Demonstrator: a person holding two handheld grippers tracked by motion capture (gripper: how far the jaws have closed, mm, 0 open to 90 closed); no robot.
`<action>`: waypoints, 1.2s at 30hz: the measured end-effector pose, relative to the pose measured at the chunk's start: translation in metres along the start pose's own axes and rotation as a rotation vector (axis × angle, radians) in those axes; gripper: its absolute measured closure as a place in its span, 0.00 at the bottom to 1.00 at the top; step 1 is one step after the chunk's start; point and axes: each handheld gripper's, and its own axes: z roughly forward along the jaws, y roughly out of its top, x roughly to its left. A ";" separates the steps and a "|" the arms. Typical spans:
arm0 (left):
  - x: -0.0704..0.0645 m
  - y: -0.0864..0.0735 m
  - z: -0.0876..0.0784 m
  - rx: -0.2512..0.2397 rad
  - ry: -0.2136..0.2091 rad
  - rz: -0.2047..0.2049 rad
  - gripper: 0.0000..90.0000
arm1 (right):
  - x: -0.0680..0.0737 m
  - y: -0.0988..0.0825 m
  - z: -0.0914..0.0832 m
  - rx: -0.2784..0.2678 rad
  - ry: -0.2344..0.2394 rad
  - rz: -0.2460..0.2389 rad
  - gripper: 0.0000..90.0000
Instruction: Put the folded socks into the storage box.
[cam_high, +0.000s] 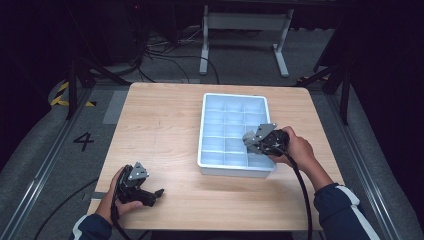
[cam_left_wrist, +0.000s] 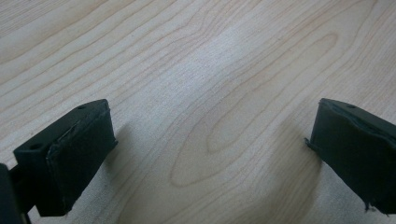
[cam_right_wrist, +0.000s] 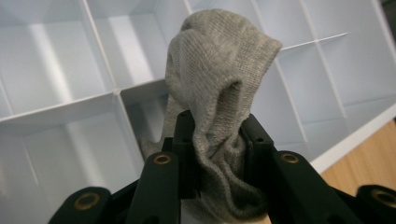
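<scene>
up close, the grey knitted sock (cam_right_wrist: 217, 93) is pinched between the two black fingers (cam_right_wrist: 184, 149) of the right gripper (cam_right_wrist: 215, 154), which are closed on its bunched middle; its rounded end stands above the fingertips and its other end hangs below them. it is held over the white plastic divided tray (cam_high: 208, 107), above a compartment near the tray's right front corner. that tray sits on the light wooden desk (cam_high: 160, 125). well apart, at the desk's front left, the left gripper (cam_high: 150, 192) rests low over bare wood, its fingers (cam_left_wrist: 70, 154) spread wide with nothing between them.
</scene>
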 end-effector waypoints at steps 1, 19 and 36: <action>0.000 0.000 0.000 0.000 0.000 -0.001 0.00 | 0.000 0.000 0.001 0.006 0.015 -0.009 0.80; 0.000 0.000 0.000 0.000 0.000 0.000 0.00 | -0.013 0.015 0.026 0.203 0.185 0.019 0.80; 0.000 0.000 0.000 0.001 0.000 0.000 0.00 | -0.018 0.009 0.028 0.200 0.189 0.106 0.64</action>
